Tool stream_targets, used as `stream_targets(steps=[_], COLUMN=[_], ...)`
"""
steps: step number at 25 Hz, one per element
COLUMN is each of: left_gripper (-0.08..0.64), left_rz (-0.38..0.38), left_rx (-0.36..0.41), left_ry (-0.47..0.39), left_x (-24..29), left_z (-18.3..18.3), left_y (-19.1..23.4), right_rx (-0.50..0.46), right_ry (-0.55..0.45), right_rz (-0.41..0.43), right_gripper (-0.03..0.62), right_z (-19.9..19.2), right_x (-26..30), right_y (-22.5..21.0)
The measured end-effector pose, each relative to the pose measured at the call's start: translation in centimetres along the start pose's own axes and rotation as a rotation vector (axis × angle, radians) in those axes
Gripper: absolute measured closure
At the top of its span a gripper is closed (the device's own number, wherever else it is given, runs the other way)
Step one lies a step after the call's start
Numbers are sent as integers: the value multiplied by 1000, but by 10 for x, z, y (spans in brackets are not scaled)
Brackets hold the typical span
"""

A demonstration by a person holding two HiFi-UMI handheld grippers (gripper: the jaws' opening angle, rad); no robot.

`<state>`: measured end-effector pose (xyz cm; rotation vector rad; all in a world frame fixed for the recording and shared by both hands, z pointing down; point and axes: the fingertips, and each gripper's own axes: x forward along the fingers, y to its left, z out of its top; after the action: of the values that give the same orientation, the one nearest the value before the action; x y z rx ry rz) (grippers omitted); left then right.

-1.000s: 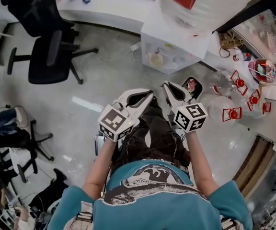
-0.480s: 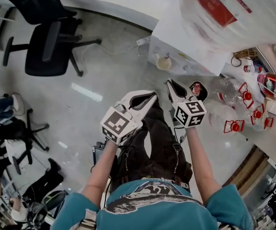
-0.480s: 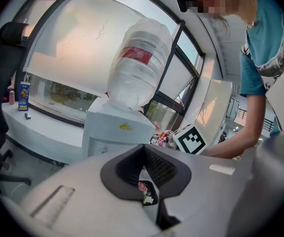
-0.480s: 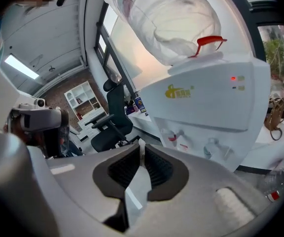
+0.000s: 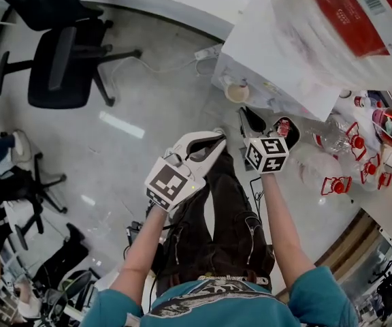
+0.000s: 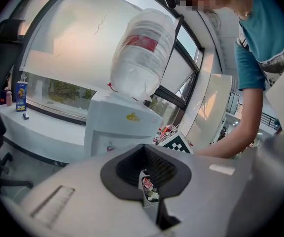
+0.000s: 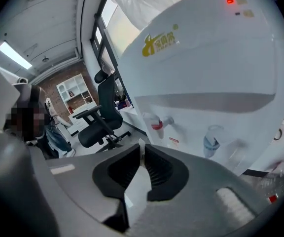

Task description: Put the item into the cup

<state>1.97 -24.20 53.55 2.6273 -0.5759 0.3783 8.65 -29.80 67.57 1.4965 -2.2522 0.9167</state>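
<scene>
Left gripper (image 5: 218, 139) sits at 7 o'clock of the water dispenser (image 5: 271, 53), pads pinching a small red-and-white item (image 6: 148, 188). Right gripper (image 5: 243, 112), at its 2 o'clock, has jaws pressed together. A dark round container (image 5: 292, 142) with red contents lies at 3 o'clock of the right jaws; cannot tell whether it is the cup.

Floor (image 5: 148, 94): grey, glossy, with one bright streak of light.
Chair (image 5: 60, 60): black office chair, far left.
Counter (image 5: 155, 4): white, curved, along the far side.
Cooler (image 5: 271, 53): white, far right, with a bottle on top.
Windows (image 6: 187, 68): tall, dark frames, behind the cooler.
Brick wall (image 7: 70, 75): a white shelf (image 7: 75, 90) stands against it.
Ceiling light (image 7: 15, 55): long strip.
</scene>
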Motion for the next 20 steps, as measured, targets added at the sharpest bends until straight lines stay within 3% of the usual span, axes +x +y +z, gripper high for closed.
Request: stream_targets(steps=[10, 20], left_gripper=[546, 546], left_rz=[-24, -19], left_rx=[-39, -44], left_ry=[56, 65], left_x=[2, 7], left_z=[-35, -40], left_y=[-3, 2], right_rx=[-65, -137], right_ry=[21, 50], right_rz=[-59, -123], right_gripper=[568, 565], right_z=[-32, -40], right_x=[46, 79], right_y=[-30, -57])
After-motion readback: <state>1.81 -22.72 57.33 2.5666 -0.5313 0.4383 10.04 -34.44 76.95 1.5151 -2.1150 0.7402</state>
